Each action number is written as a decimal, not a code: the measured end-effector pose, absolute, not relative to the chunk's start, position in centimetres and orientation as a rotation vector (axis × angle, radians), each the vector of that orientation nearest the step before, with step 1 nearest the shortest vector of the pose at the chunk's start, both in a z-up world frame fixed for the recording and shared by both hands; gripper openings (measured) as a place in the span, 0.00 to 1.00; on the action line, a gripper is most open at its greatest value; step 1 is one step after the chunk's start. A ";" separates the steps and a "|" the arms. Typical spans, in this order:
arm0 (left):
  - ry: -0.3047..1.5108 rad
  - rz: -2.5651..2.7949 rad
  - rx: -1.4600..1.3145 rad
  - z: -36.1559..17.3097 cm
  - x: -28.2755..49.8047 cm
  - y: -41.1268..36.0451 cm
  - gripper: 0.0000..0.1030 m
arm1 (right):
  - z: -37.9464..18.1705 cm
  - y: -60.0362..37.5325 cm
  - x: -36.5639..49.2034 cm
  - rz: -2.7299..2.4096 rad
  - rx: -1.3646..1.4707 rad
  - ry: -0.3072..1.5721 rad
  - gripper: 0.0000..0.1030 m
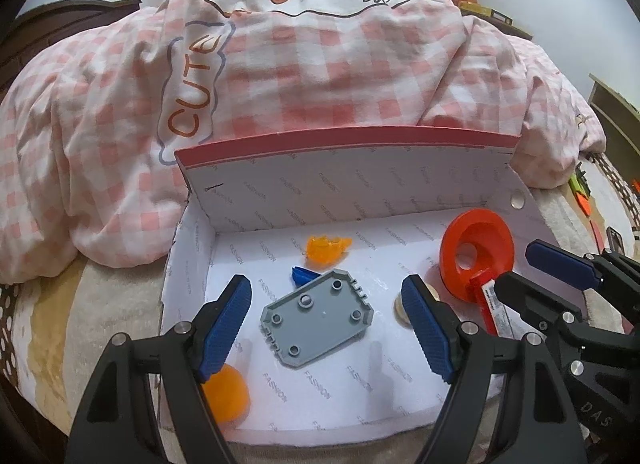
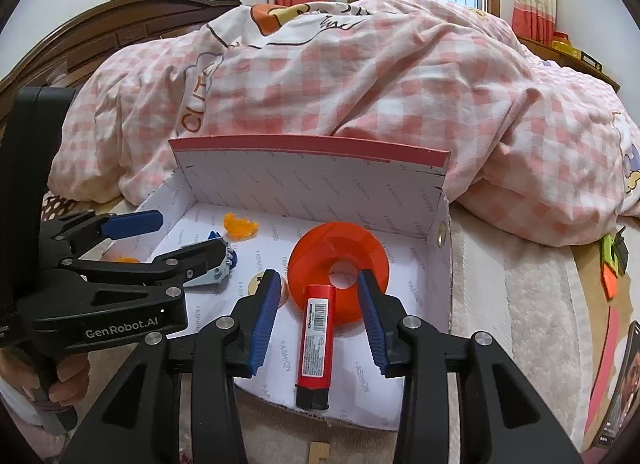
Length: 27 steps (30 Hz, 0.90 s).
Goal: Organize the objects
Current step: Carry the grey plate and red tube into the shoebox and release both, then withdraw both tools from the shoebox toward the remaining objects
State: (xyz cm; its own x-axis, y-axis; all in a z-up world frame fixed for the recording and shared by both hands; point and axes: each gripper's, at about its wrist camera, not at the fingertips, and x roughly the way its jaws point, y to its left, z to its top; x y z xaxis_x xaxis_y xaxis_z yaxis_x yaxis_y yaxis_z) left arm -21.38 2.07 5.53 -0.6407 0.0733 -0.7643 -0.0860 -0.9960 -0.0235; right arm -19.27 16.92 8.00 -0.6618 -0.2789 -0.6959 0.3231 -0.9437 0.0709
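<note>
Inspecting: open shallow box (image 1: 400, 184) on a bed, taken as the landmark for all places below.
Box: white lining printed FASHION, red upper edge on the far wall, near side lying flat; a metal snap (image 2: 441, 230) shows on its right wall.
Left gripper (image 1: 326, 324): released, jaws spread wide, poised over the box floor's middle, touching nothing.
Right gripper (image 2: 316, 314): released, jaws spread, poised over the box's right part; its fingers flank the red tube without touching it.
Grey plate (image 1: 318, 318): flat studded piece on the box floor at the middle, lying between the left gripper's fingers, apart from both pads.
Blue piece (image 1: 302, 274): on the box floor, just behind the grey plate, partly tucked under its far edge.
Orange translucent piece (image 1: 326, 250): on the box floor near the far wall, behind the blue piece.
Red funnel (image 2: 338, 264): wide-rimmed cone with a central hole, on the box floor at the right side, near the right wall.
Red tube (image 2: 316, 340): labelled with a barcode, black cap toward the box's near edge, far end resting against the funnel's rim.
Round wooden piece (image 2: 256, 284): on the box floor between grey plate and funnel, mostly hidden by a finger.
Orange ball (image 1: 228, 394): at the box's near left corner, partly behind the left gripper's finger.
Quilt (image 1: 320, 64): pink checked, heaped behind the box's far wall.
</note>
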 end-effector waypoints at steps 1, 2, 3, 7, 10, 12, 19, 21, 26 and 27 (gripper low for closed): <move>0.017 2.766 -1.287 5.6 -21.2 2.0 0.76 | 8.1 17.0 -19.2 -2.596 1.070 0.077 0.40; 0.014 2.764 -1.284 5.7 -21.1 2.2 0.76 | 8.2 17.0 -19.0 -2.596 1.067 0.070 0.40; 0.010 2.763 -1.283 5.8 -21.0 2.2 0.76 | 8.3 17.1 -18.9 -2.596 1.063 0.063 0.41; 0.001 2.766 -1.282 6.3 -20.2 2.4 0.76 | 8.6 17.2 -18.3 -2.601 1.056 0.050 0.49; -0.005 2.768 -1.277 6.6 -20.2 2.5 0.76 | 8.8 17.3 -17.8 -2.605 1.048 0.047 0.49; -0.011 2.769 -1.271 6.9 -20.2 2.5 0.76 | 9.0 17.4 -17.5 -2.612 1.039 0.044 0.50; -0.035 2.763 -1.230 8.0 -18.1 2.3 0.76 | 9.6 18.1 -16.7 -2.629 1.019 -0.008 0.52; -0.038 2.762 -1.218 8.3 -17.3 2.1 0.76 | 9.8 18.3 -16.2 -2.634 1.011 -0.025 0.53; -0.033 2.751 -1.193 9.0 -15.6 2.4 0.76 | 10.5 18.7 -14.9 -2.639 0.986 -0.051 0.53; -0.032 2.751 -1.188 9.0 -15.2 2.5 0.76 | 10.6 18.8 -14.6 -2.640 0.982 -0.054 0.53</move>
State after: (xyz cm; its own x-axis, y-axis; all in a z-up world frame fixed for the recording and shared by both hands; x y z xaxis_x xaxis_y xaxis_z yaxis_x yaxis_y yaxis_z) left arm -15.24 2.48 9.05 -0.6769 0.1409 -0.7225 -0.1242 -0.9893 -0.0766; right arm -14.56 18.77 10.61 -0.7112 -0.3117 -0.6300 0.2857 -0.9471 0.1461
